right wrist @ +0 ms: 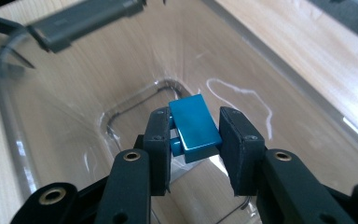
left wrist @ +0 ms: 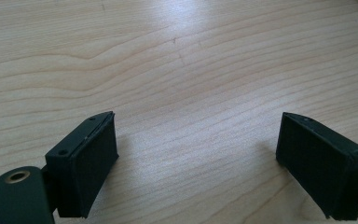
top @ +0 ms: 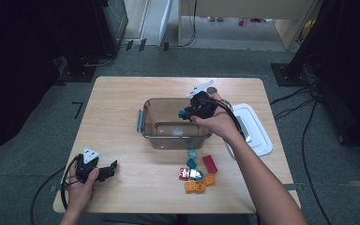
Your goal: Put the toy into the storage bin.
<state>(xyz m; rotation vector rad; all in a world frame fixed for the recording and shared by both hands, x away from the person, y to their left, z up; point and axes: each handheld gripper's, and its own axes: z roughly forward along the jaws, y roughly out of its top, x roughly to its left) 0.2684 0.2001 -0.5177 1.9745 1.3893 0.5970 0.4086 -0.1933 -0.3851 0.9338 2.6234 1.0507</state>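
Note:
A clear plastic box (top: 146, 123) stands in the middle of the wooden table. Over its right part hangs my right gripper (top: 185, 113), shut on a teal brick (top: 183, 113). In the right gripper view the teal brick (right wrist: 193, 127) is pinched between the two black pads of my right gripper (right wrist: 195, 151), above the box's transparent floor (right wrist: 121, 93). My left gripper (top: 111, 168) rests at the table's front left in a hand, jaws wide apart. The left gripper view has my left gripper (left wrist: 198, 163) open over bare wood, with nothing between the pads.
Several loose bricks lie in front of the box: a red one (top: 210, 163), orange ones (top: 195, 186), teal ones (top: 191, 158) and a small red-and-white one (top: 183, 173). The box's white lid (top: 258, 133) lies to the right. Cables trail on the floor around the table.

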